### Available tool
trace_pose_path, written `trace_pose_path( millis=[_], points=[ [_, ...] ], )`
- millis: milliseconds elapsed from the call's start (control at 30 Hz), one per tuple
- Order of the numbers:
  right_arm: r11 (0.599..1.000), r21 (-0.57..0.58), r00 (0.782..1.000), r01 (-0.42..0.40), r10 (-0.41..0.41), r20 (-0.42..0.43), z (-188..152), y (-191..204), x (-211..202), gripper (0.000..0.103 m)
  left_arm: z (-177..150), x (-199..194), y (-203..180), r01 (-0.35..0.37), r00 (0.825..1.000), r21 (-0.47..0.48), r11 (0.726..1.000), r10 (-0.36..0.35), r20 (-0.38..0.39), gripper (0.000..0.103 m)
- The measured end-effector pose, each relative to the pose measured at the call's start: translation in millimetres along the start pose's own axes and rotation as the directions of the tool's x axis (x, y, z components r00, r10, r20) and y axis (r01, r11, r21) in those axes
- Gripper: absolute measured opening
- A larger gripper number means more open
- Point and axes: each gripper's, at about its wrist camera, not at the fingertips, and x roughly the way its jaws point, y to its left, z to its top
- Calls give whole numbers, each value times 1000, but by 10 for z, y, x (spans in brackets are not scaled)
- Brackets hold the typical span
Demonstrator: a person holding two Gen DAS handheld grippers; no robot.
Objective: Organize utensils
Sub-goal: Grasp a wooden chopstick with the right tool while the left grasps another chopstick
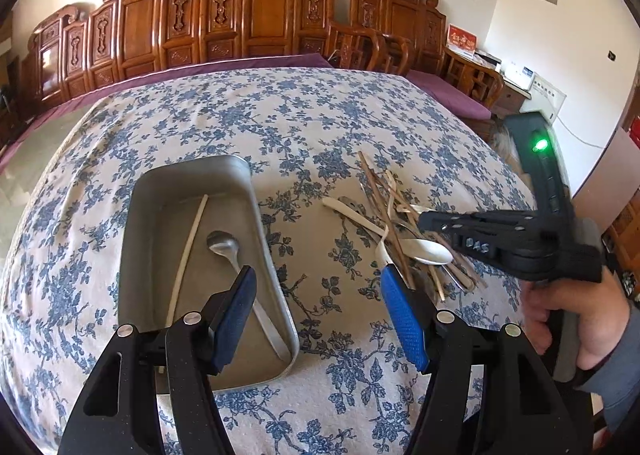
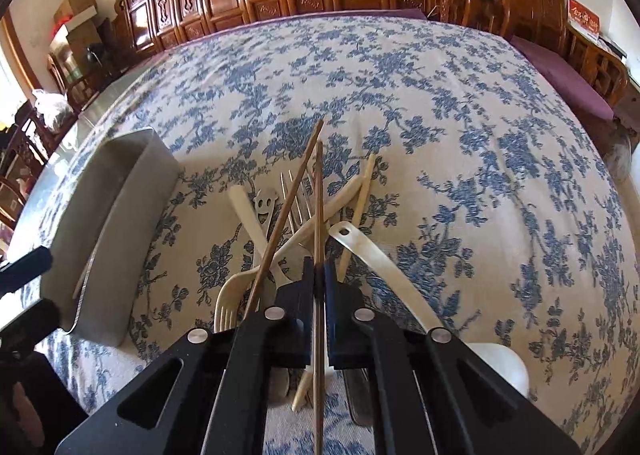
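Note:
A grey metal tray (image 1: 172,211) lies on the floral cloth with a cream chopstick (image 1: 188,251) and a metal spoon (image 1: 224,245) inside. My left gripper (image 1: 316,279) hangs open over the tray's right rim and holds nothing. To the right lies a pile of utensils (image 1: 400,231): chopsticks, forks, spoons. My right gripper (image 2: 319,267) is down in that pile, shut on a brown chopstick (image 2: 319,207) that runs straight between its pads. A second brown chopstick (image 2: 288,211) leans across a cream fork (image 2: 232,295). A white spoon (image 2: 372,255) lies just right of the fingers.
The tray (image 2: 132,215) sits left of the pile, seen from its side in the right wrist view. Carved wooden furniture (image 1: 260,15) and a purple cushioned bench (image 1: 452,95) line the far side. A person's hand (image 1: 576,319) grips the right tool.

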Motion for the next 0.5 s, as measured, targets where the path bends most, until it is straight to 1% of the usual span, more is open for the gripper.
trace_pose_path(
  millis=[233,367,433,500],
  points=[
    [1000,3,999,-9,9,49,-158,-204,-427,6,-20,6,-276,10,1000,43,999,-10,-9,61],
    [1000,21,998,-19,18,66,-289,-392,-638,6,-26,31,-525,24,1000,84,996,-23,-15,57],
    [1000,23,997,-21,20,78,-348,-472,-727,6,-17,56,-615,30,999,101,994,-28,-24,42],
    [999,25,996,-28,26,90,-402,-564,-832,6,3,96,-705,55,998,107,993,-51,-41,36]
  ],
)
